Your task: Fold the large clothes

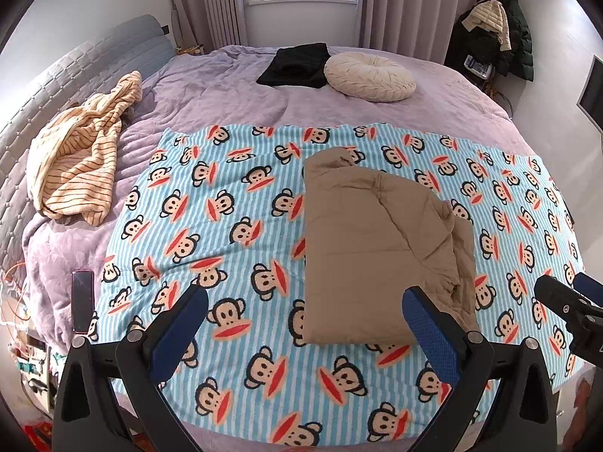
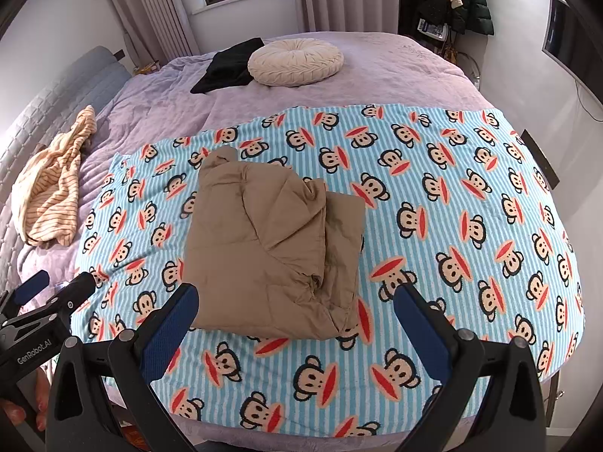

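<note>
Both grippers, left (image 1: 305, 324) and right (image 2: 296, 318), gape empty; soft, light tan quilted jacket (image 2: 271, 248) at twelve o'clock: pinch its near hem.

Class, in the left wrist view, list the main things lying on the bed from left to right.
Striped cream garment → black folded clothing → tan folded jacket. The round cushion overlaps these in order, so it is omitted.

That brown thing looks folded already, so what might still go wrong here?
The tan padded garment looks puffy, and its top flap ends in a loose bunched edge, so it may spring open. Both tongs, left and right, hang open above it; grabbing one layer only could drag the monkey-print blanket or undo the fold.
</note>
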